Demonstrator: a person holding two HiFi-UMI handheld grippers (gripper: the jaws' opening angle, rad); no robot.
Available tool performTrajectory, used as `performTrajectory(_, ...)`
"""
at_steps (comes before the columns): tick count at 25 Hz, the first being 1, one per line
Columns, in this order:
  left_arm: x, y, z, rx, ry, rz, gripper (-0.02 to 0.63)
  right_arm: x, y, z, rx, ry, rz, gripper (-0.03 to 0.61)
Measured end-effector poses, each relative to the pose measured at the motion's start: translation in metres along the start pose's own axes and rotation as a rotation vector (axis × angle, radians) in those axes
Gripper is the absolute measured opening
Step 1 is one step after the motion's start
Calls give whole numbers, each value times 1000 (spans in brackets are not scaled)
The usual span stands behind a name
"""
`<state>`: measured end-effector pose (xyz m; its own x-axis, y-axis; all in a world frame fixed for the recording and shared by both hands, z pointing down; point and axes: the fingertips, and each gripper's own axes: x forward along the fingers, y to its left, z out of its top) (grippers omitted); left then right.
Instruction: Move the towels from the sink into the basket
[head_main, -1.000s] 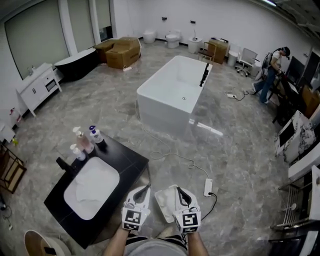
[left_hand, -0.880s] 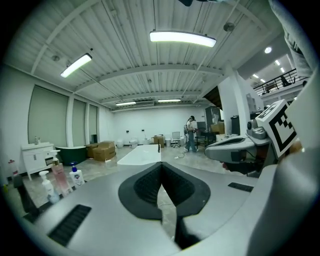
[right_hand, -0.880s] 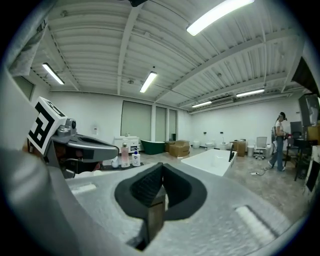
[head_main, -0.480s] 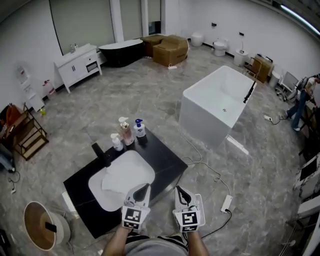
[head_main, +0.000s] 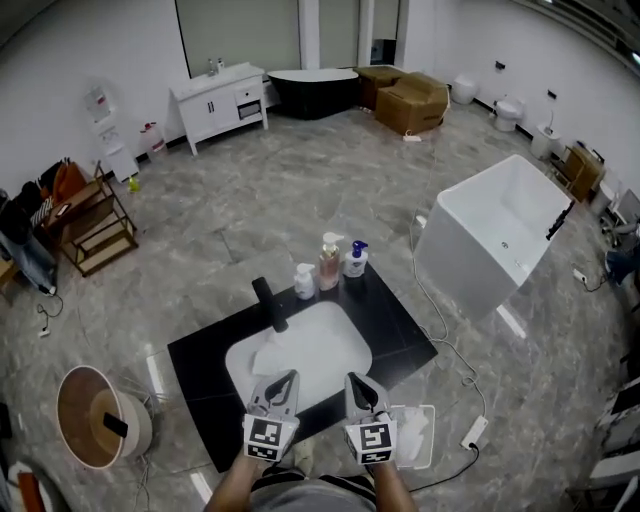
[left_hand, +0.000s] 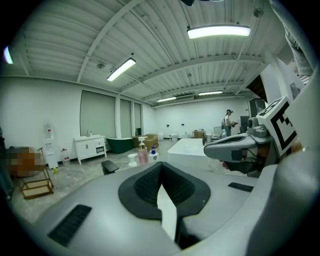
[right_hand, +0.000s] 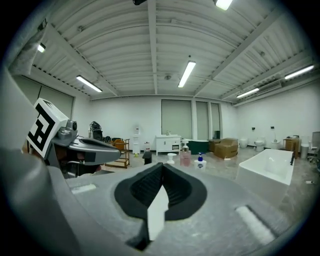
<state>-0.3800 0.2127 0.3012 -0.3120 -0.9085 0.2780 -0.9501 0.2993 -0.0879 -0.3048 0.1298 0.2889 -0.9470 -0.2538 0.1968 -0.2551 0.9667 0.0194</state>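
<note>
Head view: a white towel lies crumpled in the left part of the white sink, which is set into the middle of the black table, so it has yet to be moved. A white rectangular basket stands on the floor just off the table's near right corner and seems to hold something white, though what it is cannot be made out. The left gripper and right gripper hover over the table's near edge, fingers closed together and empty, so no pick-up looks begun.
</note>
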Motion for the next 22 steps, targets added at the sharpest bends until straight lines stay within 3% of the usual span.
performTrajectory(5,-10,51,-32,-53,35,48,9,50,52,-11,-15,36,84,2)
performTrajectory(11,-3,101,-91,-109,117,80,9,114,91,-51,-18,128,151,2)
performTrajectory(22,38,156,-176,-206,221,90,9,210,103,-146,-10,306,204,2)
